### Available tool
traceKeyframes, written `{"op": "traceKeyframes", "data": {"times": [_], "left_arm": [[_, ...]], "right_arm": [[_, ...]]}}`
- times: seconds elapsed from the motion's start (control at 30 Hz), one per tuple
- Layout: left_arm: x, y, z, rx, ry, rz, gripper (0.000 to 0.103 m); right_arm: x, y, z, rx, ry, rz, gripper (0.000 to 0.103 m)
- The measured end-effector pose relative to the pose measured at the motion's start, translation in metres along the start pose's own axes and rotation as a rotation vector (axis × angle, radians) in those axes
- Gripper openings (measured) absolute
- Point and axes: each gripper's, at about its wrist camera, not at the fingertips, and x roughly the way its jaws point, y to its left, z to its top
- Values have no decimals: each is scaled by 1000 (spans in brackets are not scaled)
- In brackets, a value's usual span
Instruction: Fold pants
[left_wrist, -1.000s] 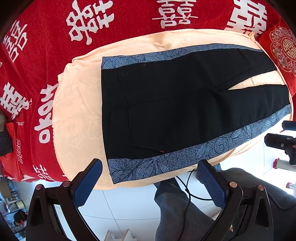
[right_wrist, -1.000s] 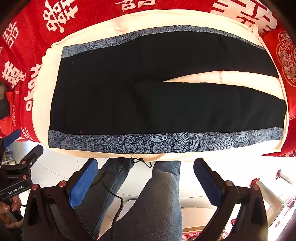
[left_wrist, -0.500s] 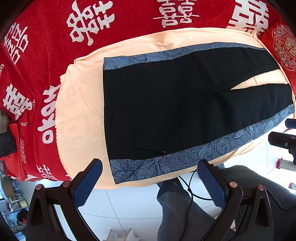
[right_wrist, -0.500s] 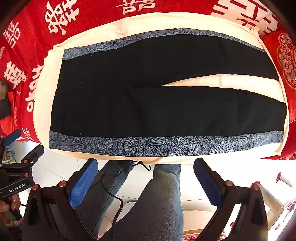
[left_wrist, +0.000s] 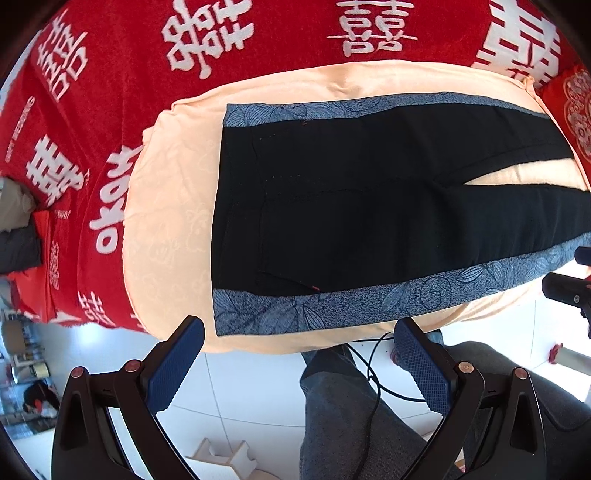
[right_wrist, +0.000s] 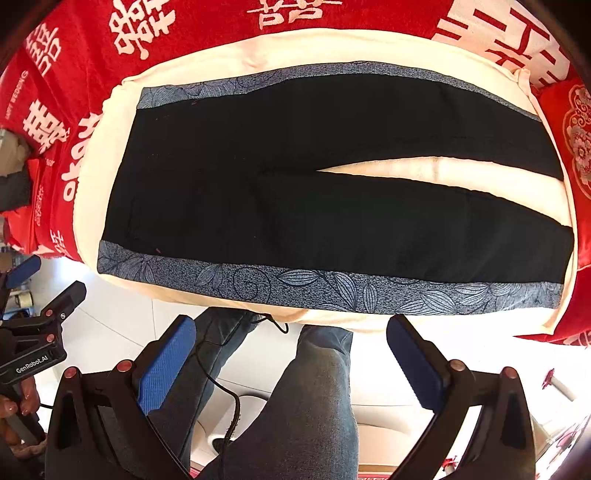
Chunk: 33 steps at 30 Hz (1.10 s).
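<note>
Black pants (left_wrist: 369, 206) with blue-grey leaf-patterned side stripes lie flat on a cream cloth (left_wrist: 166, 221), waist to the left, two legs spread to the right. They also show in the right wrist view (right_wrist: 295, 192). My left gripper (left_wrist: 299, 332) is open and empty, held above the near edge by the waist end of the near stripe. My right gripper (right_wrist: 291, 328) is open and empty, above the near edge by the middle of the near stripe (right_wrist: 332, 288). The left gripper also shows at the left of the right wrist view (right_wrist: 37, 291).
The cream cloth lies on a red bedspread (left_wrist: 110, 74) with white characters. A red cushion (right_wrist: 576, 133) sits at the far right. The person's jean-clad legs (right_wrist: 314, 406) and a black cable (right_wrist: 229, 391) are below the grippers, over white floor tiles.
Both grippers have drifted slightly closer over the near edge of the pants; the pants look a little larger. Jaws stay open and nothing has been touched.
</note>
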Motion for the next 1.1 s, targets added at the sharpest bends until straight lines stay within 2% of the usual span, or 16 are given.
{"op": "traceKeyframes", "data": {"times": [0.17, 0.27, 0.47, 0.57, 0.63, 0.77, 0.83, 0.9, 1.0, 1.1], "left_arm": [[-1, -7, -12, -86, 20, -8, 103], [1, -12, -18, -106, 36, -17, 103], [11, -6, -23, -129, 48, -54, 103], [27, 3, -23, -150, 41, -90, 103], [43, 11, -25, -167, 37, -112, 103], [74, 28, -33, -223, 29, -155, 103], [93, 40, -40, -275, 34, -211, 103], [113, 53, -50, -347, 35, -272, 103], [143, 68, -67, -419, 21, -342, 103], [176, 74, -77, -454, 20, -412, 103]], "right_arm": [[3, -12, -5, -21, 12, 14, 103], [5, -18, -6, -13, 19, 19, 103], [10, -23, -8, 45, -5, 96, 103], [20, -22, -7, 80, -28, 172, 103], [29, -20, -8, 110, -40, 256, 103], [61, -14, -14, 154, -35, 499, 103], [82, -12, -21, 178, -26, 579, 92], [114, -16, -31, 222, 2, 651, 62], [155, -27, -46, 286, 28, 746, 58], [183, -41, -53, 314, 4, 772, 58]]}}
